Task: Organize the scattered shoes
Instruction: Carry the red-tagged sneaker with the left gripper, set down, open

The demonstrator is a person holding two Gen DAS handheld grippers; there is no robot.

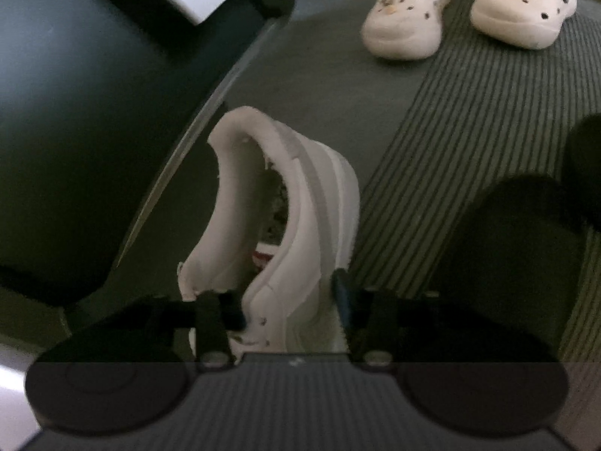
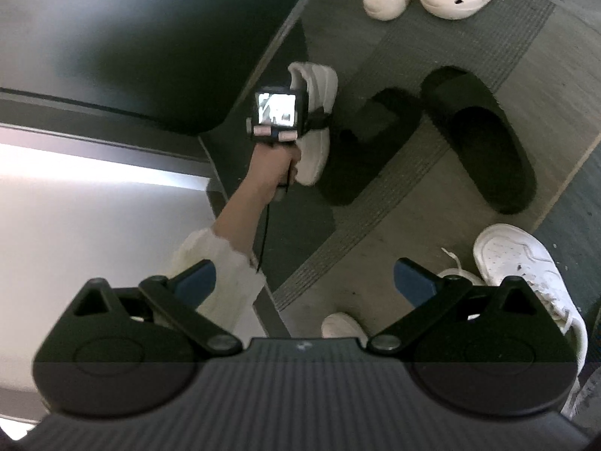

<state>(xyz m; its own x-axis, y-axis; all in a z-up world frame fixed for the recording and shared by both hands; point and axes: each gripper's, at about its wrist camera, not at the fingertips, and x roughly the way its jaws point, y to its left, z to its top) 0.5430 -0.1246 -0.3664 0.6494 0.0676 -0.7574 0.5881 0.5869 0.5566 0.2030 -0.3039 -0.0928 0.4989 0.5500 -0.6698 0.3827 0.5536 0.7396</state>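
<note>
Since the left hand-held gripper [image 1: 289,300] pinched only the white sneaker's [image 1: 300,203] soft side wall, it risked slipping toward the black slides [image 2: 477,139] at three o'clock, while the right hand-held gripper [image 2: 304,278] hung spread and empty.

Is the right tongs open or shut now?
Open. The right tongs show a wide gap between the blue pads, with nothing between them.
</note>
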